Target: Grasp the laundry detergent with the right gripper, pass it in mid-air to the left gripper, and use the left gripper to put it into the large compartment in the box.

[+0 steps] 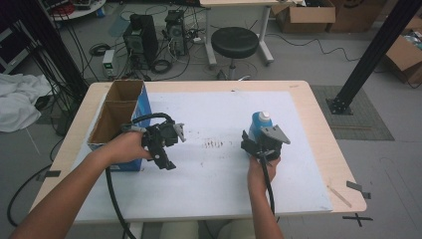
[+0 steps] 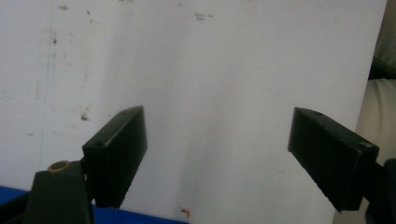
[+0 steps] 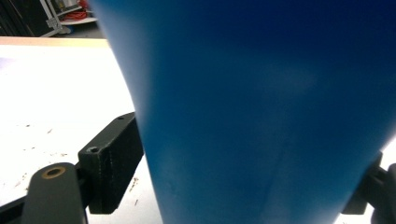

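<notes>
Blue bottle [image 1: 259, 125] with white cap stands upright, right of centre in the high view, on the white mat [image 1: 209, 179]. Likely rigid plastic, smooth, possibly slippery; grip low on the body. Right gripper [image 1: 256, 144] pinches its sides. Left gripper [image 1: 166, 147], spread and empty, sits beside the cardboard box [image 1: 117, 112], centre-left.

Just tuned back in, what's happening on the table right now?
A person works two handheld tools over a white mat. The right tool has its jaws around a blue bottle that stands upright, the left jaw against its side. The left tool hangs open over the mat with nothing between its jaws, beside an open cardboard box.
</notes>
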A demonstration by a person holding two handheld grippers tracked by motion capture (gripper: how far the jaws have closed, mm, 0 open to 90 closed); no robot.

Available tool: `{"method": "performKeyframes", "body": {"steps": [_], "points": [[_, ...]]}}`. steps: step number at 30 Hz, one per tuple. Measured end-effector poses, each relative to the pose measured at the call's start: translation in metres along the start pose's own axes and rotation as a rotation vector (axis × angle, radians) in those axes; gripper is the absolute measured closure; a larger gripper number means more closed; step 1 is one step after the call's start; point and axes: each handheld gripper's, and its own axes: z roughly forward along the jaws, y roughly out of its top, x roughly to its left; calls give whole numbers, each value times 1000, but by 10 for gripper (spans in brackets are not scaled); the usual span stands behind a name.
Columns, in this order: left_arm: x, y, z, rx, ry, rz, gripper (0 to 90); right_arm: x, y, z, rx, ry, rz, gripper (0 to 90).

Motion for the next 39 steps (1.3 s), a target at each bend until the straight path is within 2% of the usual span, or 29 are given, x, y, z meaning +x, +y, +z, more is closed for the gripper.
{"method": "performKeyframes", "body": {"steps": [39], "points": [[0,0,0,0,-5,6,207,-1,-2,2,3,-9,11,292]]}}
